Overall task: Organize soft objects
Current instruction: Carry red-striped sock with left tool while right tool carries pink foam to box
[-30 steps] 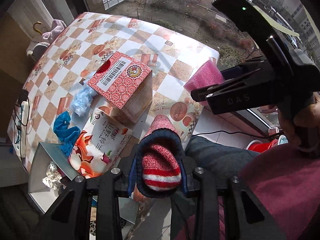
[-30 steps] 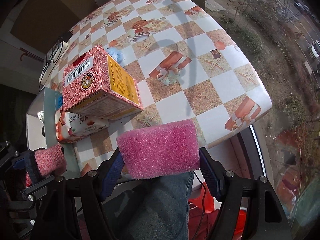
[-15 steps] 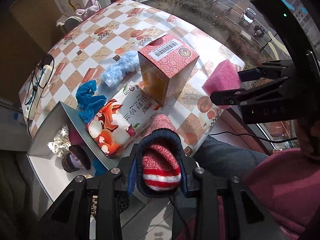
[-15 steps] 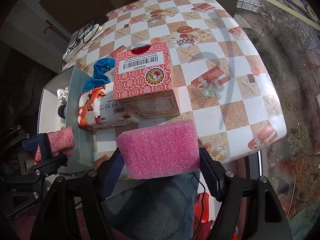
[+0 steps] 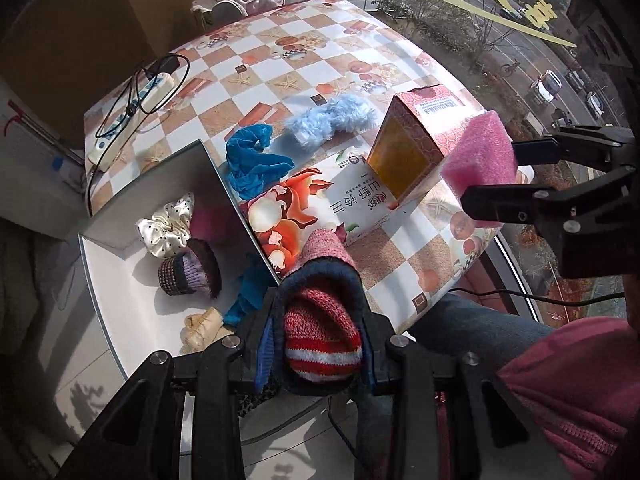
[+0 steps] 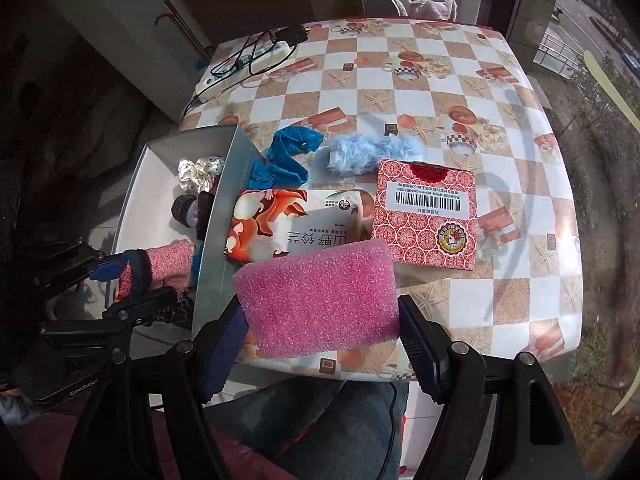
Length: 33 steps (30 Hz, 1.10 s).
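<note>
My left gripper point(image 5: 320, 340) is shut on a red and pink knitted sock with a navy cuff point(image 5: 322, 312), held above the near edge of an open grey box point(image 5: 120, 280); the sock also shows in the right wrist view point(image 6: 160, 260). My right gripper point(image 6: 320, 320) is shut on a pink sponge point(image 6: 320, 300), above the table's near edge; the sponge also shows in the left wrist view point(image 5: 480, 156). The box holds a white dotted scrunchie point(image 5: 164, 228), a purple knitted piece point(image 5: 188, 272) and other soft items. A blue cloth point(image 5: 252, 160) and a light blue fluffy piece point(image 5: 332, 120) lie on the table.
A flat printed carton point(image 6: 296, 224) and a red patterned box point(image 6: 428, 216) stand on the checked tablecloth point(image 6: 440, 80) near its front edge. A power strip with cables point(image 6: 248, 64) lies at the far left corner. The person's legs are below the table edge.
Both grippers have swung left and pulled back, so the grey box and its contents have come fully into view. Both still hold their items.
</note>
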### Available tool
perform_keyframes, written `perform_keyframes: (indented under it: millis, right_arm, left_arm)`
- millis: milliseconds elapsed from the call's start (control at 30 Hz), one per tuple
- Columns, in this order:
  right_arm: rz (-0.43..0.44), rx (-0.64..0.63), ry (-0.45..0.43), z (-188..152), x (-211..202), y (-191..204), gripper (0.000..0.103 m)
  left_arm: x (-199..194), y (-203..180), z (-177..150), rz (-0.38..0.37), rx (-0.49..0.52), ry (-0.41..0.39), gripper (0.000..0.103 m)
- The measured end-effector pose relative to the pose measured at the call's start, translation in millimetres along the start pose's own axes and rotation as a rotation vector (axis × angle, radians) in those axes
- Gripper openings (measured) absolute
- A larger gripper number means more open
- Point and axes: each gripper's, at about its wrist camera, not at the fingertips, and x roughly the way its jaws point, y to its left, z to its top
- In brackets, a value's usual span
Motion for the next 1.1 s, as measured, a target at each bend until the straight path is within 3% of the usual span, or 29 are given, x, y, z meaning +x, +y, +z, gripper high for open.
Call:
perform_keyframes:
  millis: [700,1100]
  right_arm:
    - [0.003,-0.296,0.093,38,22,86,0.075]
    - [0.035,-0.451,0.160,33,44,132,0.075]
  left_arm:
    - [4,74,-53,0.021,-0.376,-0.032,0.038]
    - [14,102,-91,0.043,-0.563,0.000,0.038]
